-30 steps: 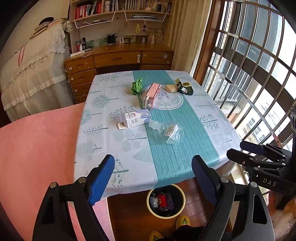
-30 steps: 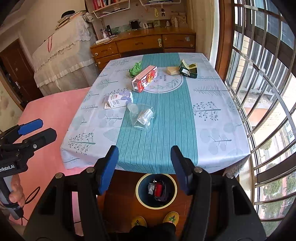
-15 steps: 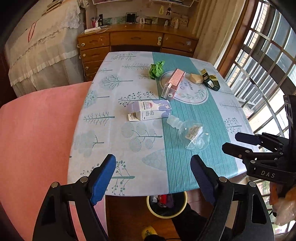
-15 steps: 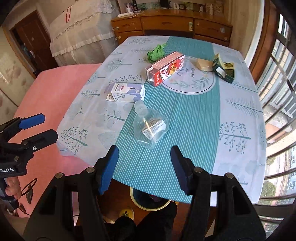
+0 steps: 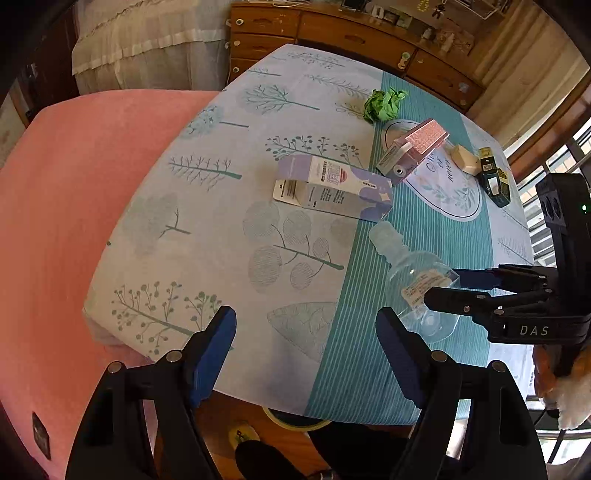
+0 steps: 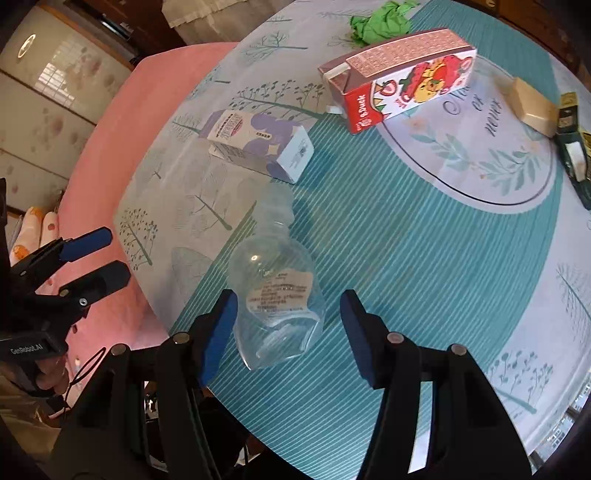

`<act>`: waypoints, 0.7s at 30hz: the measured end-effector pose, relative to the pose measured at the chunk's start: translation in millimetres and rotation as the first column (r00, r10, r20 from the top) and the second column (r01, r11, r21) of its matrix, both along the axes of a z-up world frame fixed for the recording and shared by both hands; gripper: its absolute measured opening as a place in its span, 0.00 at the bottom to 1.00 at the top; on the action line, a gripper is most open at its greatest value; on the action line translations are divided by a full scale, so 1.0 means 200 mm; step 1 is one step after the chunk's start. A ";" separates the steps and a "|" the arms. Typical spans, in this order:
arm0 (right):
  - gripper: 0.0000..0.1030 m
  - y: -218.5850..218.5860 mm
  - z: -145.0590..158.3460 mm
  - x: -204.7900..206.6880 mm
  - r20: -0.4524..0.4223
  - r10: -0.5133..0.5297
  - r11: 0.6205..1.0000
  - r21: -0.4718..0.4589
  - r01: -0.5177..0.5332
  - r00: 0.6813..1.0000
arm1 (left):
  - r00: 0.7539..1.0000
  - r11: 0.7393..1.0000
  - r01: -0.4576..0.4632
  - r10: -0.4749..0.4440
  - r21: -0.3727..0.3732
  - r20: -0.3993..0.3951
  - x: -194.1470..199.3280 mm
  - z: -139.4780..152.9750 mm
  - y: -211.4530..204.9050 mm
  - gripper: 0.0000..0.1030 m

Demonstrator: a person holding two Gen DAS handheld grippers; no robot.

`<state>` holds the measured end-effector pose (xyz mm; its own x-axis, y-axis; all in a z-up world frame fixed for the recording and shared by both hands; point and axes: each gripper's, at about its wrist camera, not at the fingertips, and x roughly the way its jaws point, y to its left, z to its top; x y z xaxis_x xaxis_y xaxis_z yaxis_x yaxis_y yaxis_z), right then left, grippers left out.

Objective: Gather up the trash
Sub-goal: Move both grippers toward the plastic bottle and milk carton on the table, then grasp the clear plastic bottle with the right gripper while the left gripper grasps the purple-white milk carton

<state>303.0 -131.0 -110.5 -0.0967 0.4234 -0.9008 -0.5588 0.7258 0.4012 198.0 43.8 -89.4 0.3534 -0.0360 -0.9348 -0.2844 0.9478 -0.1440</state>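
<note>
A clear plastic bottle (image 6: 277,295) lies on its side on the teal stripe of the tablecloth; it also shows in the left wrist view (image 5: 413,280). My right gripper (image 6: 288,328) is open, its two pads either side of the bottle's base, not touching. My left gripper (image 5: 306,354) is open and empty over the table's near edge. A purple and white carton (image 5: 332,188) lies beyond the bottle. A red juice carton (image 6: 399,81) and a green paper ball (image 6: 376,22) lie farther back.
A tan block (image 6: 532,107) and a dark green box (image 6: 572,147) lie at the far right. A pink sofa (image 5: 74,221) stands left of the table. A wooden dresser (image 5: 351,33) stands behind. A bin rim (image 5: 291,424) shows under the table edge.
Both grippers have moved forward and down over the table. The right one has come up to the clear bottle, now between its open pads. The bin has slipped almost out of view.
</note>
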 end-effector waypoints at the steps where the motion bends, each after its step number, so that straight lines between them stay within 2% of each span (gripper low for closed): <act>1: 0.54 0.01 -0.02 0.01 -0.014 0.024 1.000 0.009 -0.024 1.000 | 1.000 1.000 -0.012 0.012 0.001 -0.008 0.00 -0.01 -0.01 0.77; 3: 0.53 0.03 -0.05 0.02 -0.036 0.067 0.998 0.018 -0.066 0.997 | 0.999 0.999 -0.035 0.035 0.002 -0.021 -0.01 -0.03 -0.03 0.77; 5: 0.44 0.05 -0.09 0.02 -0.082 0.103 0.994 0.043 -0.099 0.991 | 0.998 0.998 -0.056 0.056 0.008 -0.030 -0.01 -0.05 -0.05 0.77; 8: 0.38 0.05 -0.10 0.01 -0.103 0.127 0.989 0.093 -0.118 0.987 | 0.996 0.996 -0.084 0.085 0.019 -0.034 -0.02 -0.05 -0.05 0.77; 13: 0.30 0.05 -0.06 -0.02 -0.056 0.152 0.983 0.116 -0.145 0.987 | 0.991 0.992 -0.125 0.126 0.023 -0.042 -0.04 -0.05 -0.03 0.77; 21: 0.29 -0.02 0.04 -0.05 -0.003 0.110 0.988 0.108 -0.109 0.994 | 0.993 0.993 -0.110 0.111 0.041 -0.040 -0.03 -0.03 -0.01 0.77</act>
